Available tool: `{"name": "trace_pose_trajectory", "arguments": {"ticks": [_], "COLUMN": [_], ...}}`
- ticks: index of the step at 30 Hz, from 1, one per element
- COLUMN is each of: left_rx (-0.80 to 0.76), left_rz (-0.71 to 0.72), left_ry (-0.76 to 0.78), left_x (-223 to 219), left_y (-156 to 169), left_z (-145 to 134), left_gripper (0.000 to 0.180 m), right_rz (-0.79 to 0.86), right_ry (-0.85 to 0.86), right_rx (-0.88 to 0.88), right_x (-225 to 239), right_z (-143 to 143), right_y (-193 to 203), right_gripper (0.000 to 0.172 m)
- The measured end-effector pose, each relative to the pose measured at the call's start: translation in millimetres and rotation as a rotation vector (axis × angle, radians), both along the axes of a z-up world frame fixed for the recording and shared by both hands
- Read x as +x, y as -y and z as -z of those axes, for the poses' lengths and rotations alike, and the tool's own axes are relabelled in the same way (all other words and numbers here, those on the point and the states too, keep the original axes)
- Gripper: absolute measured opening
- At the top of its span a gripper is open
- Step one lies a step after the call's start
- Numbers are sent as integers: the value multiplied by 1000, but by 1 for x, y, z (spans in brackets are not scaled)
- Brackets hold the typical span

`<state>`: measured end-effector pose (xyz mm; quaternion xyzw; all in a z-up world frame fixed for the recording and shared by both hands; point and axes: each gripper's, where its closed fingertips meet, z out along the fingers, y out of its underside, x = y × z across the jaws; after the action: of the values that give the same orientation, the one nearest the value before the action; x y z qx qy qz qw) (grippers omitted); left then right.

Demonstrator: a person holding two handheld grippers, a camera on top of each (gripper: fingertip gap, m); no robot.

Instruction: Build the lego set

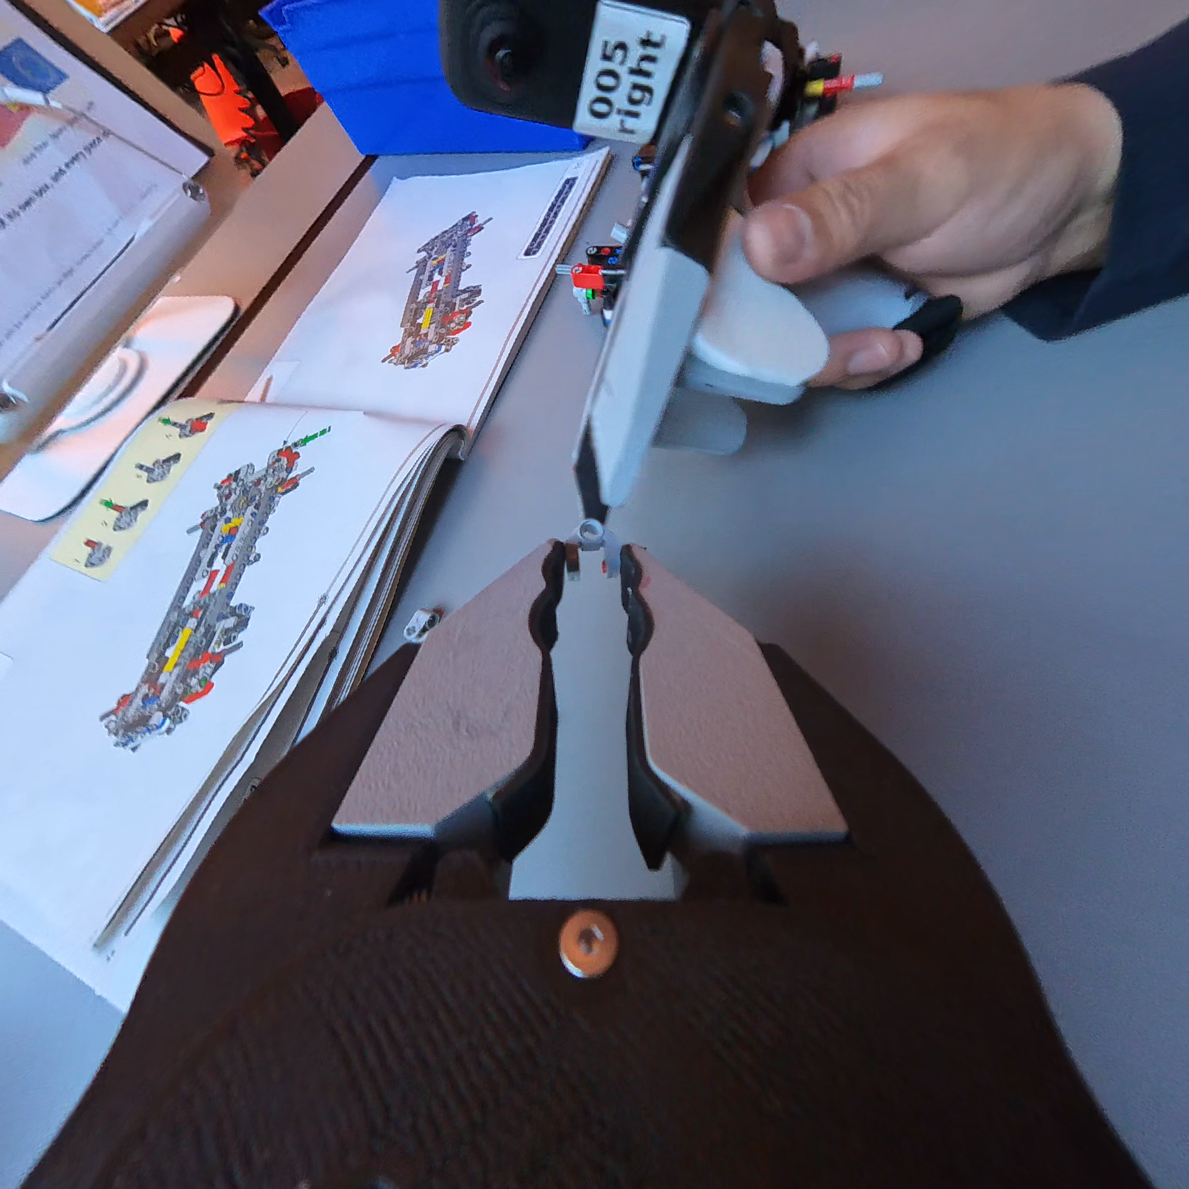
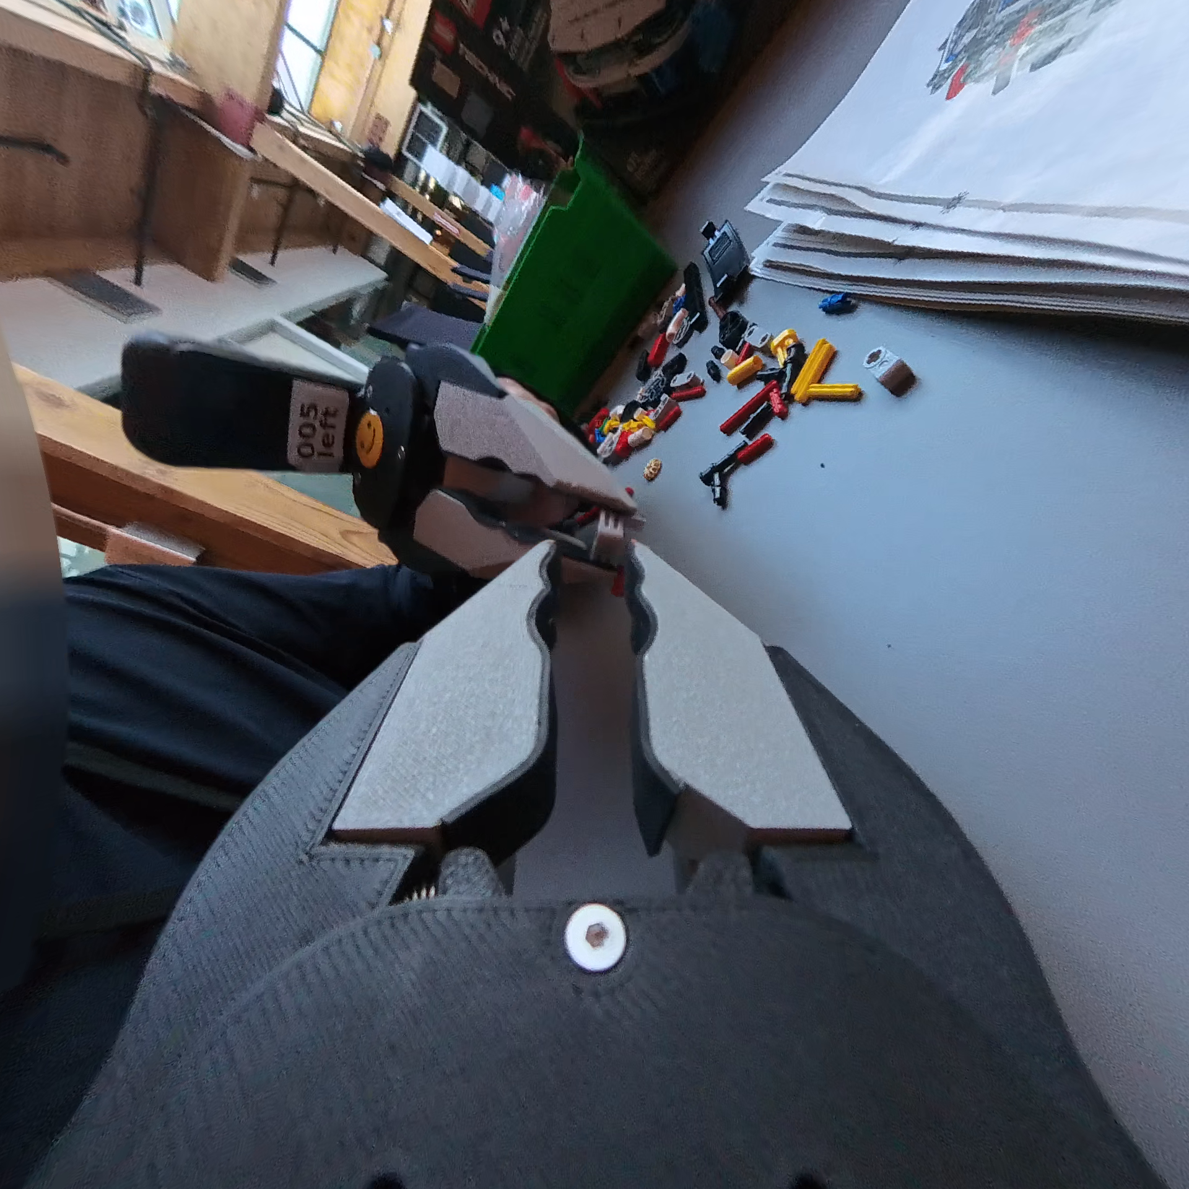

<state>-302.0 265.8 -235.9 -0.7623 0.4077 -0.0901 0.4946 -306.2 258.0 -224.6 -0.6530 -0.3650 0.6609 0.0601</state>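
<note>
In the left wrist view my left gripper (image 1: 592, 554) is shut on a small light grey connector piece (image 1: 590, 537) with a round hole. The piece's two arms span between the pads, and a red pin (image 1: 605, 565) shows in it. It is held above the grey table (image 1: 901, 643). My right gripper (image 1: 595, 508), held by a hand (image 1: 933, 193), comes down from above with its tip just over the piece. In the right wrist view my right gripper (image 2: 592, 561) stands open. The grey piece (image 2: 610, 533) in the left gripper (image 2: 621, 515) and the red pin (image 2: 619, 582) sit at its fingertips.
An open instruction book (image 1: 225, 579) lies to the left, with a small grey piece (image 1: 421, 621) beside it. Several loose coloured pieces (image 2: 740, 386) and a grey-brown piece (image 2: 891, 372) lie on the table near a green bin (image 2: 572, 289). A blue bin (image 1: 386, 77) stands behind. My two grippers' fingertips are within a few centimetres of each other. Both grippers' tips are roughly 20 centimeters from the open instruction book (image 1: 225, 579).
</note>
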Motion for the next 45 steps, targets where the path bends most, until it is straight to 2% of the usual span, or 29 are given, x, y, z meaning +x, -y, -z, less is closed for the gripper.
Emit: {"name": "trace_pose_trajectory", "arguments": {"ticks": [5, 9, 16, 23, 31, 35, 41, 45], "left_rx": [42, 35, -39, -68, -145, -159, -156, -179], "left_rz": [-17, -36, -33, -23, 9, 7, -7, 26], "left_ry": [-35, -58, -40, -42, -68, -99, -63, -52], "left_x": [9, 10, 7, 8, 13, 10, 4, 15], "left_y": [-1, -3, -1, 0, 7, 7, 4, 7], "left_z": [-1, 4, 11, 16, 31, 36, 29, 35], "left_gripper": [14, 15, 19, 23, 19, 19, 20, 17], "right_rz": [-1, 13, 29, 41, 58, 63, 42, 0], "right_ry": [42, 78, 114, 123, 129, 166, 223, 255], "right_rx": [30, 93, 179, 189, 207, 298, 475, 446], "right_x": [-1, -2, -2, -1, 0, 5, 8, 8], "right_z": [7, 12, 18, 19, 20, 23, 26, 34], "right_y": [1, -1, -5, -8, -13, -16, -11, -5], "right_gripper": [7, 6, 7, 7, 6, 6, 6, 6]}}
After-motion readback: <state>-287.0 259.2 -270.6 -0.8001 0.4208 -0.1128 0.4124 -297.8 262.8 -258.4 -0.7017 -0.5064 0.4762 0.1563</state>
